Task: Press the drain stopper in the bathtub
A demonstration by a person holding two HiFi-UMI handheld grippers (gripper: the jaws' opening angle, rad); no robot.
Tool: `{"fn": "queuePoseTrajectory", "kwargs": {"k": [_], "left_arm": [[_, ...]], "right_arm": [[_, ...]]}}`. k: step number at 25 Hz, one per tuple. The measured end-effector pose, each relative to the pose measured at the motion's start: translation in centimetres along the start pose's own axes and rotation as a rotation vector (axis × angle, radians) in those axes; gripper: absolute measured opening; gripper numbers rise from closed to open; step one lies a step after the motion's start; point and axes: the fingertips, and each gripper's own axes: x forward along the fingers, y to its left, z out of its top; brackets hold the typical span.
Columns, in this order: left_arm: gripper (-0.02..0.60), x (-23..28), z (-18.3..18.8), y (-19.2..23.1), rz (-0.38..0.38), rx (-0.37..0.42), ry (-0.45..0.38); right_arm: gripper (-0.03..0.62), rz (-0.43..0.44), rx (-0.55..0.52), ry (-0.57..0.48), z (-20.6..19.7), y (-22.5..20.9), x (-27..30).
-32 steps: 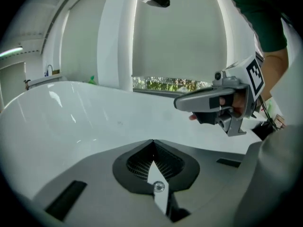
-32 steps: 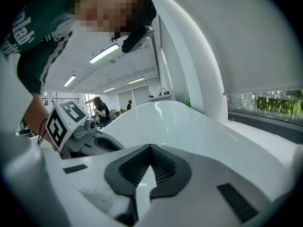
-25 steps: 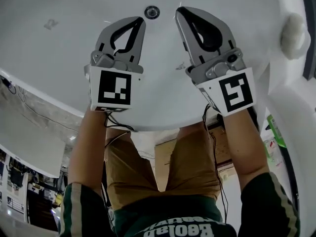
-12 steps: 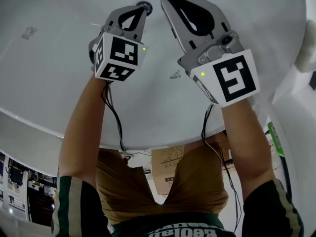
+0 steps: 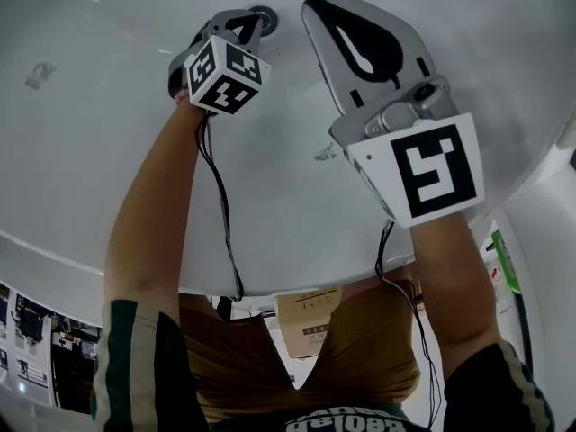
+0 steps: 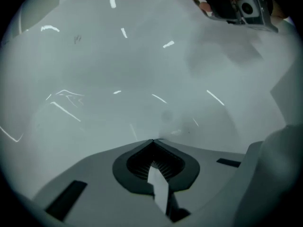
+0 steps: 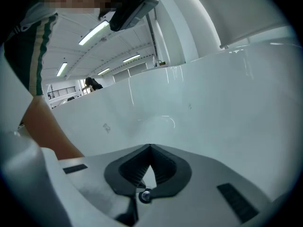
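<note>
In the head view the round metal drain stopper [image 5: 267, 14] lies in the white bathtub floor [image 5: 270, 178] at the top middle. My left gripper [image 5: 245, 23] is stretched forward, shut, and its joined tips are at the stopper's left edge, hiding part of it. My right gripper [image 5: 315, 7] is shut with nothing in it and hovers just right of the stopper, apart from it. In the left gripper view the shut tips [image 6: 154, 141] are close over the glossy tub surface and the stopper is hidden. The right gripper view has the shut tips [image 7: 150, 146] facing the tub wall [image 7: 227, 103].
The tub's curved rim [image 5: 54, 246] runs across the lower part of the head view, with the person's legs and a cardboard box [image 5: 306, 318] beyond it. A green-labelled bottle [image 5: 500, 246] stands at the right. A small scuff [image 5: 326, 154] marks the tub floor.
My left gripper has reached forward and tipped down until its tips met the drain stopper. The right gripper has drifted slightly up and stayed shut.
</note>
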Motion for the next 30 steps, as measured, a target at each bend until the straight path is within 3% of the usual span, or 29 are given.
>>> {"fn": "queuePoseTrajectory", "kwargs": {"k": [11,15,24,30], "left_arm": [[0.009,4.3,-2.9,-1.2,-0.031,-0.027,0.088],[0.009,5.3,-2.9,-1.2,-0.002,-0.003,0.119],[0.003,5.8,-3.0,-1.0,0.055,-0.051,0.166],[0.002,6.1,-2.9,-1.2,0.037,-0.048,0.239]], "right_arm": [[0.008,0.006,0.039,-0.013,0.0,-0.1,-0.1],[0.008,-0.002,0.058,-0.014,-0.1,-0.4,-0.3],[0.008,0.02,0.094,0.001,-0.6,-0.2,0.2],[0.008,0.017,0.12,0.01,-1.0,-0.2,0.1]]}}
